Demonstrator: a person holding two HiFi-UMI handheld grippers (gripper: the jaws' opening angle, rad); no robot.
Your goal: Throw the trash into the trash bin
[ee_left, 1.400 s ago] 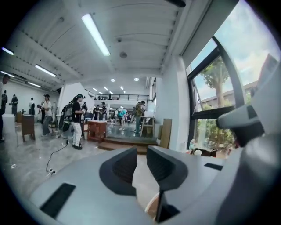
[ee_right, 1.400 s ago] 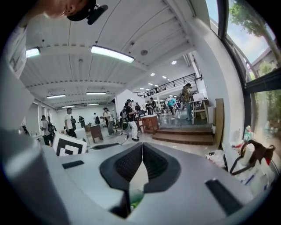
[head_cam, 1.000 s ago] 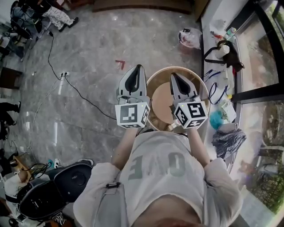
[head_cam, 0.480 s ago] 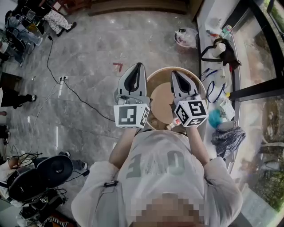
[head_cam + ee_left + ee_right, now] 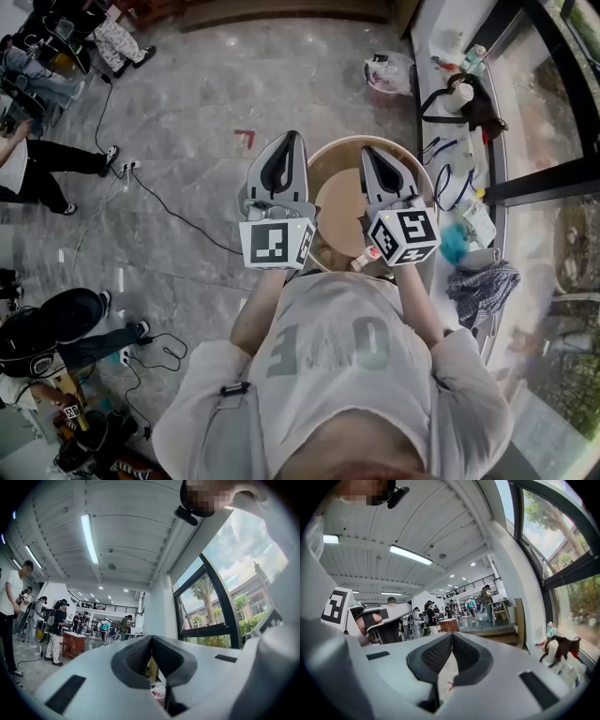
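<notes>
Bystander (image 5: 52, 161) arrived; left tool (image 5: 292, 137), right tool (image 5: 367, 150) near bin (image 5: 330, 152)

Shirt print: the person's shirt (image 5: 328, 347) is showing large pale letters, upside down in the head view; an O is standing out; the rest is creasing too much to read
Left marker cube (image 5: 277, 244): is carrying black-and-white square code patterns; no letters or numbers
Right marker cube (image 5: 403, 236): is carrying square code patterns of the same kind; no letters
Red mark (image 5: 246, 138): is lying on the grey floor (image 5: 187, 216) as a small angled sign; no wording
Cup (image 5: 158, 692): is bearing red print, too small to read
</notes>
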